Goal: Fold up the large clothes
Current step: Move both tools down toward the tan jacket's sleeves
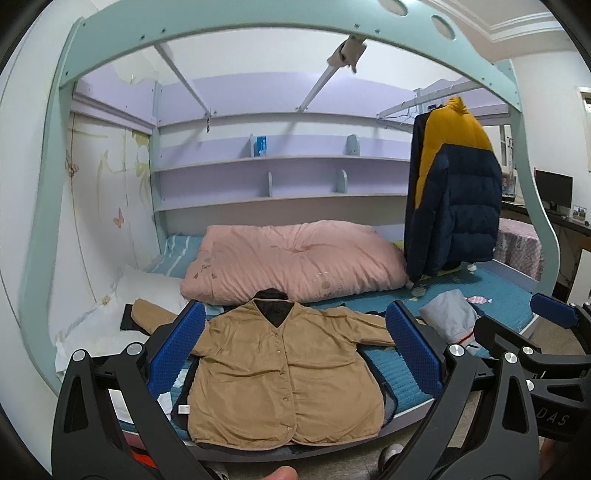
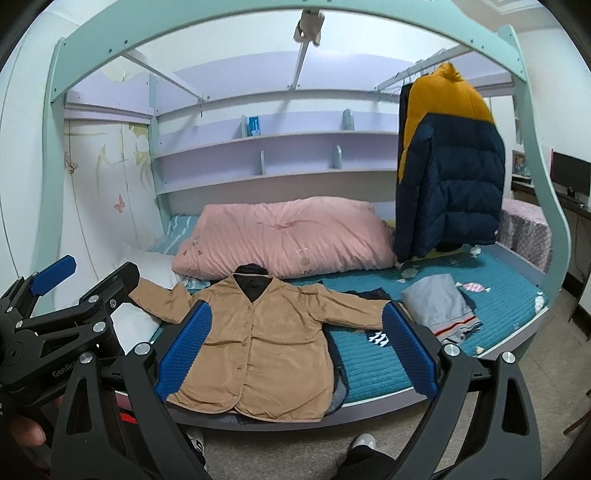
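Observation:
A tan button-front jacket (image 1: pixel 280 373) lies flat, front up, on the teal bed cover (image 1: pixel 402 380), sleeves spread out; it also shows in the right wrist view (image 2: pixel 266 343). My left gripper (image 1: pixel 295 354) is open and empty, held back from the bed edge, with the jacket seen between its blue pads (image 1: pixel 173 350). My right gripper (image 2: pixel 295 347) is open and empty too, at the same distance. The right gripper (image 1: pixel 546 332) shows at the right in the left wrist view; the left gripper (image 2: pixel 70 295) shows at the left in the right wrist view.
A pink duvet (image 1: pixel 295 258) lies behind the jacket. A folded grey garment (image 1: pixel 450 317) sits on the bed to the right. A navy and yellow puffer jacket (image 1: pixel 454 188) hangs from the upper bunk rail. A white pillow (image 1: pixel 140 291) is at the left. The bunk frame (image 1: pixel 258 29) arches overhead.

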{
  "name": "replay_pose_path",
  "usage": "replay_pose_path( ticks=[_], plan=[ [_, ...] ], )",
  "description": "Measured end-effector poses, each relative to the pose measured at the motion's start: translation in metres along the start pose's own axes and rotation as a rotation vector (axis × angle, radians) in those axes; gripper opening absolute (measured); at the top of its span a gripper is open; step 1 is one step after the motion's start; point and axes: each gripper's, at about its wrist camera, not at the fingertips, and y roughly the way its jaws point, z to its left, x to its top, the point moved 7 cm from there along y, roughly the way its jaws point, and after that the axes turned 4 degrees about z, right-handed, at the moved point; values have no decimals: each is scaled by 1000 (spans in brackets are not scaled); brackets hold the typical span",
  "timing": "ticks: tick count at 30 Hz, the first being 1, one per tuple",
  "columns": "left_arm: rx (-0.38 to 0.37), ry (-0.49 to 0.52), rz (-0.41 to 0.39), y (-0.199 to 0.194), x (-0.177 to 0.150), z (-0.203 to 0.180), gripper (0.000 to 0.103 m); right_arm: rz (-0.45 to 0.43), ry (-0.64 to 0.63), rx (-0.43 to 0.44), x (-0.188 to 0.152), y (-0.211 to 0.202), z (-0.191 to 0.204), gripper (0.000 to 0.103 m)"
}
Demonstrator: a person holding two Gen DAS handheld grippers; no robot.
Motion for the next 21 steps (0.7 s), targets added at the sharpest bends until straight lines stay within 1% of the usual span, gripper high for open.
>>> replay_pose_path(
  ticks=[4, 9, 15, 21],
  plan=[
    [9, -12, 25, 34, 1, 12, 98, 24, -2, 7, 5, 35, 6, 90],
    [46, -5, 59, 80, 1, 30, 98, 68, -4, 30, 8, 82, 18, 90],
    [33, -58, 149, 140, -7, 63, 98, 118, -23, 65, 14, 138, 38, 90],
    [100, -82, 209, 196, -20, 103, 98, 184, -56, 116, 16, 202, 66, 90]
  ],
)
